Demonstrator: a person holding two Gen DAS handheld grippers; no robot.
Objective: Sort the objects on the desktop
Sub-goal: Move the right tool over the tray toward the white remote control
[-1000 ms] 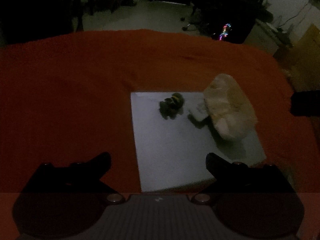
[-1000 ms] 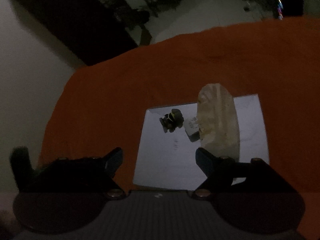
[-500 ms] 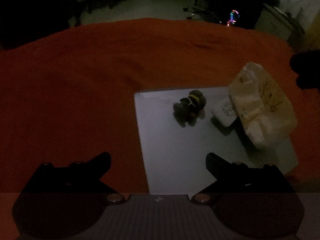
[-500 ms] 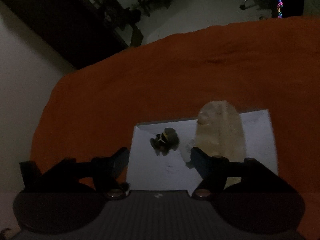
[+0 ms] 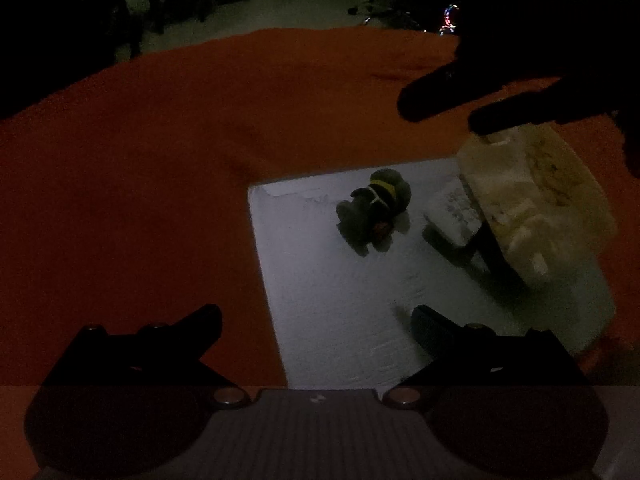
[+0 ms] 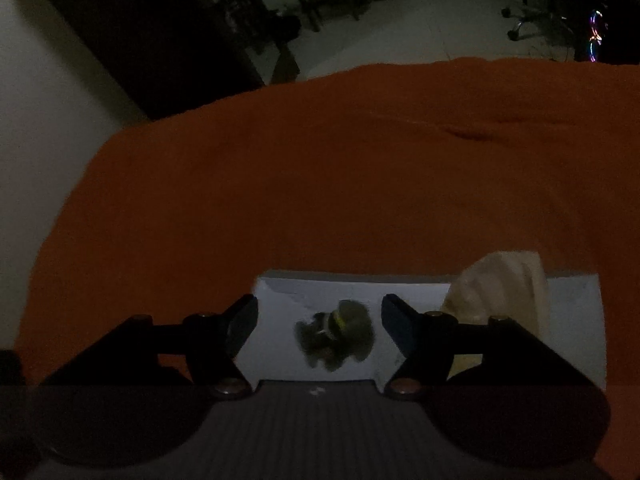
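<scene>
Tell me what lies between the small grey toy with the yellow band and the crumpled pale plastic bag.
A small white printed packet, partly tucked under the crumpled pale plastic bag, right of the small grey toy with the yellow band. Only the left wrist view shows it.

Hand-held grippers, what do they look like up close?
Each hand-held gripper, left and right, has two black wedge-shaped fingers on black arms with round metal bolts, joined to a grey ribbed body. No cables or sleeves show.

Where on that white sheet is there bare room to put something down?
The near-left part of the white sheet is bare, bordered by the orange cloth and the small dark toy. The far-right side is crowded: a white card beside a crumpled pale bag.
</scene>
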